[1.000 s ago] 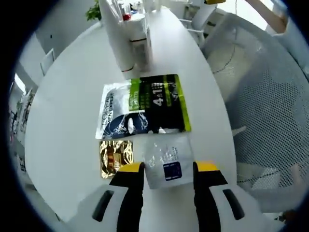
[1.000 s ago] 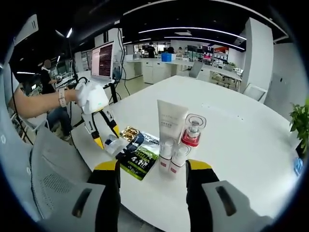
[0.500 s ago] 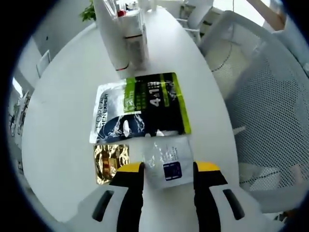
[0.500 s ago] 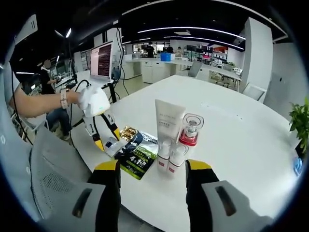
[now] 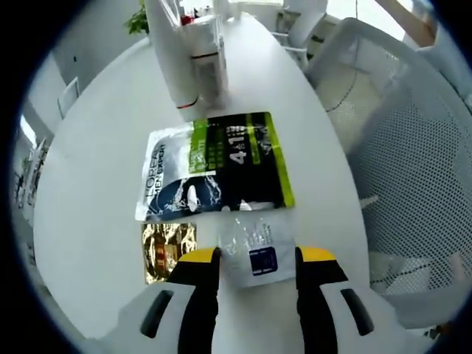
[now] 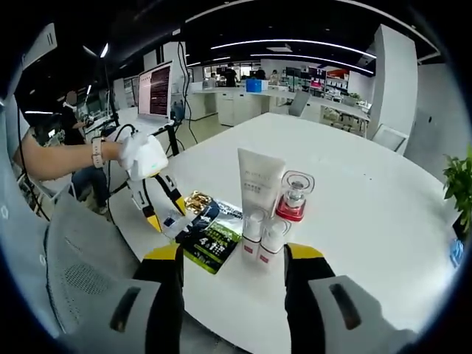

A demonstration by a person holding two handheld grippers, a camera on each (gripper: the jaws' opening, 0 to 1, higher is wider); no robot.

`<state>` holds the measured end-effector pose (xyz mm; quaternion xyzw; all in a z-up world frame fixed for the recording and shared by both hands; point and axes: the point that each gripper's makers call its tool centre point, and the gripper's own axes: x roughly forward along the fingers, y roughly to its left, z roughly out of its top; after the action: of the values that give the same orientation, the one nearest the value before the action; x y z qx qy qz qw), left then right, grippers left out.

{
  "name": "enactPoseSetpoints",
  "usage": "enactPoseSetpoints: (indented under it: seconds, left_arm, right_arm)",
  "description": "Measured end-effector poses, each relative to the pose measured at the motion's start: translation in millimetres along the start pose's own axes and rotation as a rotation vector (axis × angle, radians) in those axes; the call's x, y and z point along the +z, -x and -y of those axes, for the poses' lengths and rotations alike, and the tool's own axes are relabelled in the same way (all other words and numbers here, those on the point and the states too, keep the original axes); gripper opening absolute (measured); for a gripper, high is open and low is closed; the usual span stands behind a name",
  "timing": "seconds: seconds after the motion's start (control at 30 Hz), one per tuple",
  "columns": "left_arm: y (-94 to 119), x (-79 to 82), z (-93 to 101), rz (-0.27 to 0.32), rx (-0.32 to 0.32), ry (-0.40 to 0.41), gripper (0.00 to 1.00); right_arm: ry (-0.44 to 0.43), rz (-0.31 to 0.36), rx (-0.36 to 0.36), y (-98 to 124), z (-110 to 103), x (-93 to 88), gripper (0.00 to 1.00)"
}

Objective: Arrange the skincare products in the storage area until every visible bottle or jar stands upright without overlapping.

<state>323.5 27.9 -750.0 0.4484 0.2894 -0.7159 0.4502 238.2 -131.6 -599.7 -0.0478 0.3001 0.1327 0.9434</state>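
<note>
Now: left tool (image 5: 254, 254) straddling the clear sachet (image 5: 254, 247), jaws spread.
Closing carelessly could drag it onto the green sachet (image 5: 221, 166); right tool (image 6: 230, 254) spread, idle.

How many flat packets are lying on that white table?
3: a big green-and-black packet in the middle, a small gold packet beside it, and a small white packet between the left claw's jaws.
</note>
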Motion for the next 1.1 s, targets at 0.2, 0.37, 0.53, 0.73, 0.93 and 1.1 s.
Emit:
enactPoseSetpoints:
  seconds: [0.2,0.37,0.53,0.73,0.93,1.1]
  left_arm:
    - [-1,1.2,-1.8,0.024,0.016,0.008,0.42]
    - [-1,0.9,-2.2,0.018,0.025,0.01,0.44]
    - [0,1.2,-1.4,0.015,0.051,-0.004,0.45]
    - [2,0.7,-3.8,0.018,0.099,-0.01,0.47]
    - [8,4.8,-5.9,0.076,0.162,0.072,0.5]
    - [26,18.2,-7.0,0.179,0.225,0.183,0.5]
  right_arm:
    - [-0.002,0.002,-0.005,2,2,-1.1,0.55]
    - [-0.004,0.004,-0.006,2,1,-1.6,0.55]
    - [-0.007,0.003,-0.007,3,0,-2.8,0.55]
    - [-0.004,0.01,-0.008,4,-1,-1.9,0.55]
    - [-0.001,0.021,-0.011,5,-1,0.4,0.57]
    - [-0.003,0.028,-0.019,6,0,0.4,0.6]
